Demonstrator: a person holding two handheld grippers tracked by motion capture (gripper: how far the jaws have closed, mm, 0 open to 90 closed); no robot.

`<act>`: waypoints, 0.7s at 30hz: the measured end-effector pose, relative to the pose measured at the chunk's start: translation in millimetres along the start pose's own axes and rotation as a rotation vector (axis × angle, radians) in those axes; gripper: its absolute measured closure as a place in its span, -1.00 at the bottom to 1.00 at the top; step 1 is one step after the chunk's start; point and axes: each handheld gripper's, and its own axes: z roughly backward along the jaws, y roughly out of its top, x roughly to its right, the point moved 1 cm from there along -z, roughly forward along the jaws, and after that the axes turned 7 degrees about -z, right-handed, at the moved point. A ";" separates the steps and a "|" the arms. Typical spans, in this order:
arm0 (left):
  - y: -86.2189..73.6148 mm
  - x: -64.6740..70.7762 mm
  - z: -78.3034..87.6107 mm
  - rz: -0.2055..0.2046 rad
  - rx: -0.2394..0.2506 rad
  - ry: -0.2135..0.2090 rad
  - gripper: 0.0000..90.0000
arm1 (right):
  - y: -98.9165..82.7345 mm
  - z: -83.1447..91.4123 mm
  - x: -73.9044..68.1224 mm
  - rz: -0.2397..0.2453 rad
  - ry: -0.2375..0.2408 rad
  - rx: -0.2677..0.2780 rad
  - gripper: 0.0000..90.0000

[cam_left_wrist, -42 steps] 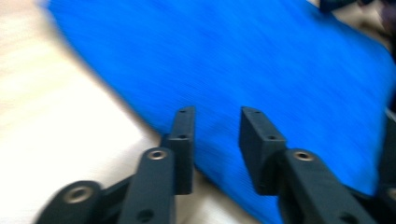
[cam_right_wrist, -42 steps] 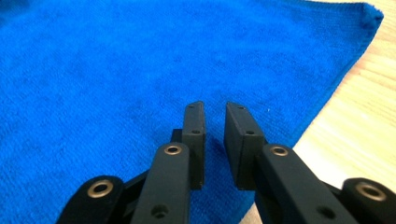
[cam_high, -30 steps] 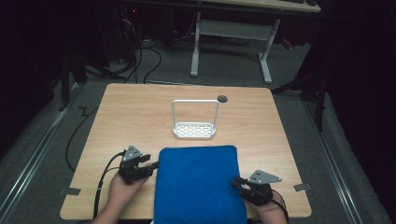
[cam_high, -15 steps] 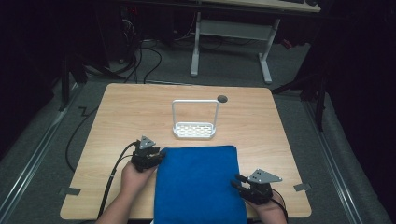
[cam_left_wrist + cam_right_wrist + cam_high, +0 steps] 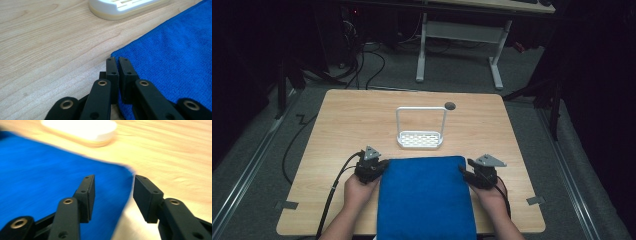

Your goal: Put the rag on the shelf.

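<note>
A blue towel (image 5: 426, 197) lies flat on the wooden worktop (image 5: 347, 120), near the person's edge and just in front of a white rack (image 5: 420, 135). The left tool (image 5: 117, 65) sits at the towel's far left corner, its jaws just closed and pinched together on the towel's edge. The right tool (image 5: 113, 185) is at the towel's far right corner, its jaws just opening, spread astride the edge and gripping nothing
</note>
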 end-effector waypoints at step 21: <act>-3.0 -5.9 6.4 0.045 0.058 -0.049 0.96 | 6.5 -14.4 -8.7 -0.010 0.032 0.002 0.96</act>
